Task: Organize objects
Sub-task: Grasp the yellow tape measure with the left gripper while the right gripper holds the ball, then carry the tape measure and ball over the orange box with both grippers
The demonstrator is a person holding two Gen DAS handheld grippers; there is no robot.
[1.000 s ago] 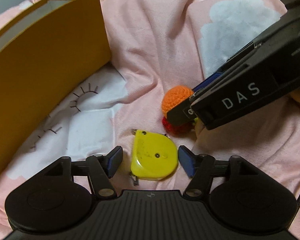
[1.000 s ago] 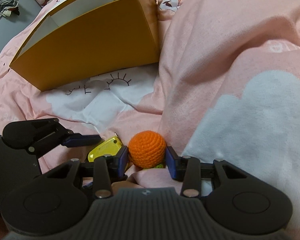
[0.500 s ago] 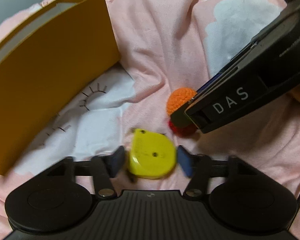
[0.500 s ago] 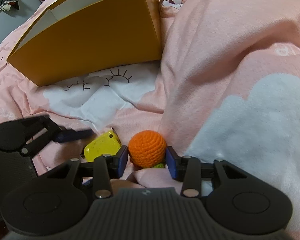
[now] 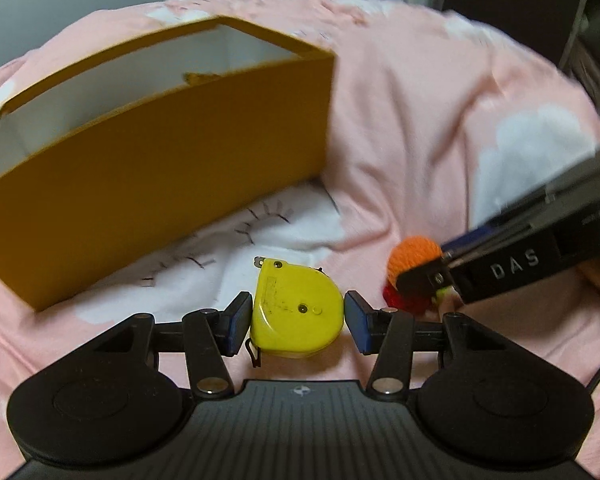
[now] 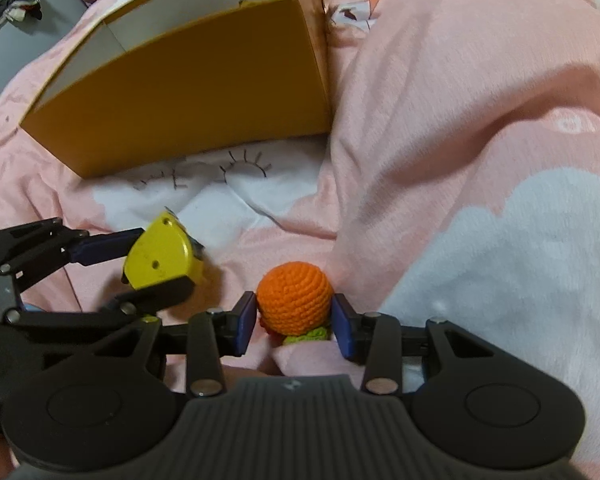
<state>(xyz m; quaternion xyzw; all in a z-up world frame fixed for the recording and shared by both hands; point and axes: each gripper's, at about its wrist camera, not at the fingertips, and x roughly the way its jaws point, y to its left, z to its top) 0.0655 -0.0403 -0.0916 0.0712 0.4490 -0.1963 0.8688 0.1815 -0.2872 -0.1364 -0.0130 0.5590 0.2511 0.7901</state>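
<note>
Your left tool [image 5: 296, 316] pinches the yellow tape measure [image 5: 296, 312] between its blue pads, lifted clear of the pink bedspread [image 6: 460, 120]. Just beside it, your right tool [image 6: 296, 320] is closed on the orange crochet ball [image 6: 296, 298], low on the bed. Beyond both stands the open mustard-yellow box [image 5: 160, 184].

I see bare bedding [image 6: 260, 200] before the box [image 6: 204, 92]; its near wall blocks low approaches, open top clear.
</note>
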